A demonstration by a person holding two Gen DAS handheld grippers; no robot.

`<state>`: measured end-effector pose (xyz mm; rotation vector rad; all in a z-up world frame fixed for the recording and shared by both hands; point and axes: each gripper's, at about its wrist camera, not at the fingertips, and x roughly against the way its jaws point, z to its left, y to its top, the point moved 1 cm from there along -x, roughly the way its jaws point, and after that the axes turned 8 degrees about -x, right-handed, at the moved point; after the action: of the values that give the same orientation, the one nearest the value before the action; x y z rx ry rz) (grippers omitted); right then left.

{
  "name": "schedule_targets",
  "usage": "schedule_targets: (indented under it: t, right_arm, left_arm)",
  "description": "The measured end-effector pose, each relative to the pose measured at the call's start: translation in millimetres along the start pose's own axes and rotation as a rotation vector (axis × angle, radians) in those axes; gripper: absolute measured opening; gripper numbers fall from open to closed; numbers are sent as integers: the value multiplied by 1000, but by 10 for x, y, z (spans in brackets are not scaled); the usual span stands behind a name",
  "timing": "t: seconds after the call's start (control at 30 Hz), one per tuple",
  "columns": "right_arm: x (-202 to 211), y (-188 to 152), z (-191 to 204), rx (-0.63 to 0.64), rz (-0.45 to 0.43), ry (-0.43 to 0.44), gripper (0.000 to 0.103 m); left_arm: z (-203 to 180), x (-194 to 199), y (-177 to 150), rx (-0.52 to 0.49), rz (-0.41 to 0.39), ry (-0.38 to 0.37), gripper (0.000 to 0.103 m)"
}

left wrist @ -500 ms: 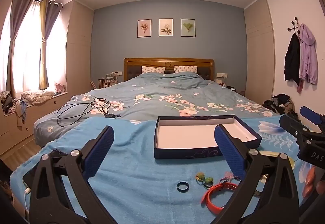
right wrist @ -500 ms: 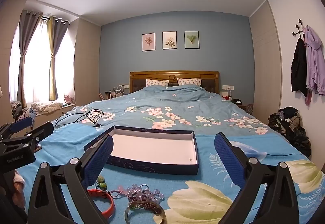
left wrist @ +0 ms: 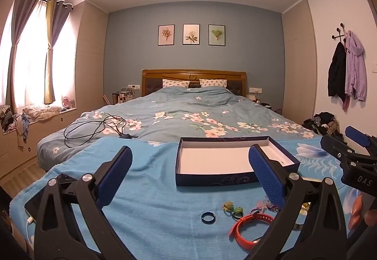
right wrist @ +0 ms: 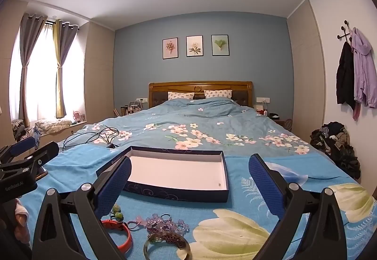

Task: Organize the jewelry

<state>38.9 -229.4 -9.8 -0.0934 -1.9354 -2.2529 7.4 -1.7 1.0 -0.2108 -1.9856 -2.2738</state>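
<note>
From the left wrist view, we saw our left tool [left wrist: 189,174] with its jaws wide apart and empty, held above the bed's blue blanket [left wrist: 146,191]. The open, empty box [left wrist: 226,161] lay straight ahead. The jewelry lay nearer and low to the right: a dark ring [left wrist: 208,217], green bead pieces [left wrist: 233,208], and an orange band [left wrist: 249,227] beside the right jaw.

From the right wrist view, our right tool [right wrist: 189,179] was likewise spread and holding nothing. The box lay ahead, slightly left. A purple beaded piece [right wrist: 167,224] and a metal bangle [right wrist: 166,244] lay low between the jaws, so we judged this hand nearer to them.
</note>
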Motion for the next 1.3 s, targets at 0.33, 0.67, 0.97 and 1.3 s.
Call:
schedule_targets:
  t: [0.33,0.67,0.97,1.3]
  right_arm:
    - [-8,24,6,-8,3,-2,96]
    - [-4,28,-3,-9,4,-2,96]
    - [1,33,4,-10,3,-2,96]
    - [-4,39,8,-15,6,-1,96]
  left_arm:
    - [-12,-1,-6,2,0,-2,97]
    - [-50,46,48,5,-2,-12,97]
    - [-45,48,33,6,0,-13,97]
    - [-44,37,22,7,1,-15,97]
